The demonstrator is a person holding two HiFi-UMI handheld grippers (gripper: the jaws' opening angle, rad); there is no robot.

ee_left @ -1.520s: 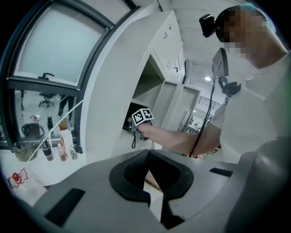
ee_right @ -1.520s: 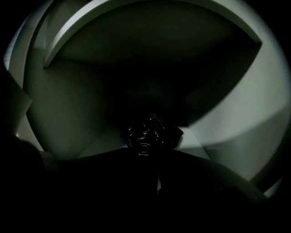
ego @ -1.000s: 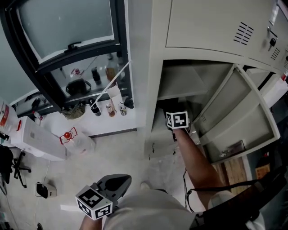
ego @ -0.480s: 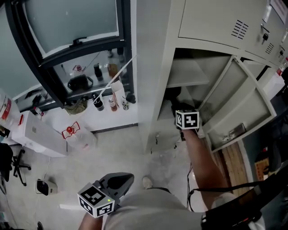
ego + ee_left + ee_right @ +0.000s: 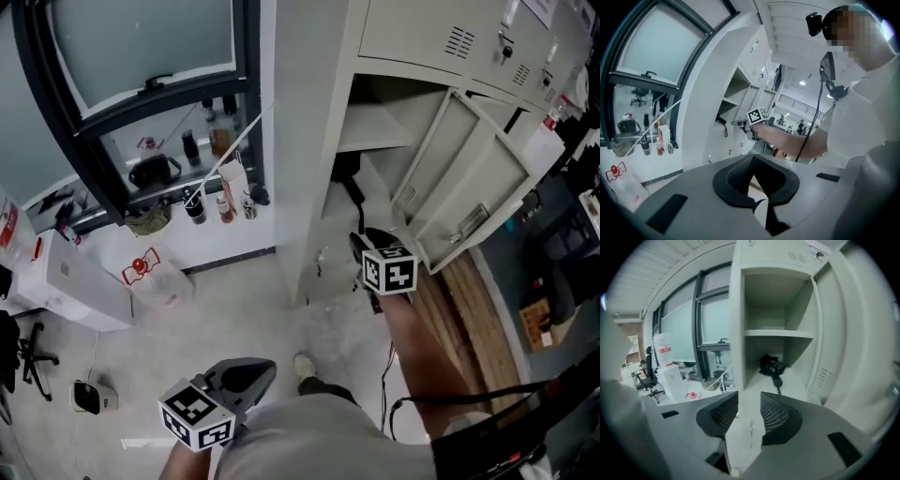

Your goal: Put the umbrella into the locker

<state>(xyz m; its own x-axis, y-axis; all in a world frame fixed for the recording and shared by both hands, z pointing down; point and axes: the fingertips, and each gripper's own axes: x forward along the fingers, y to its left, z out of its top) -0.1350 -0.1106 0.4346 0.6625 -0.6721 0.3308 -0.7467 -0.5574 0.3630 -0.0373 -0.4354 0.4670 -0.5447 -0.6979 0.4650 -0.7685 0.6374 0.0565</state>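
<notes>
In front of the open locker [image 5: 314,141], lower compartment: contents and implements.

**Umbrella** [image 5: 769,365]. Black, folded, lying on the floor of the compartment under the shelf [image 5: 778,333], towards the back. Its strap trails forward along the compartment floor, towards the front edge. Nothing is touching it. The placing itself appears done.

**Right hand-held gripper** [image 5: 749,409]. Held outside the locker, level with the front edge and well apart from the umbrella. Its jaws stand apart and are closing. Nothing lies between them; only the locker's front upright shows through the gap.

**Left hand-held gripper** [image 5: 754,176]. Held low beside the person's body, away from the locker. Its pads meet at the tips and nothing is held.

**Door** [image 5: 469,178]. Swung wide open to the right of the compartment, with its inner face towards the person.

**Step in hand (judged).** Clearing away from the stowed umbrella; shutting the door would probably come next.

**How to do it well:**
- Keep the right hand-held gripper off the trailing strap, as a snag would drag the umbrella back out.
- Check that the strap lies wholly inside the sill. If it overhangs, nudge it inward before the door moves.
- Push the door on its outer edge and swing it steadily.
- Keep the arm and its cable out of the closing gap.
</notes>
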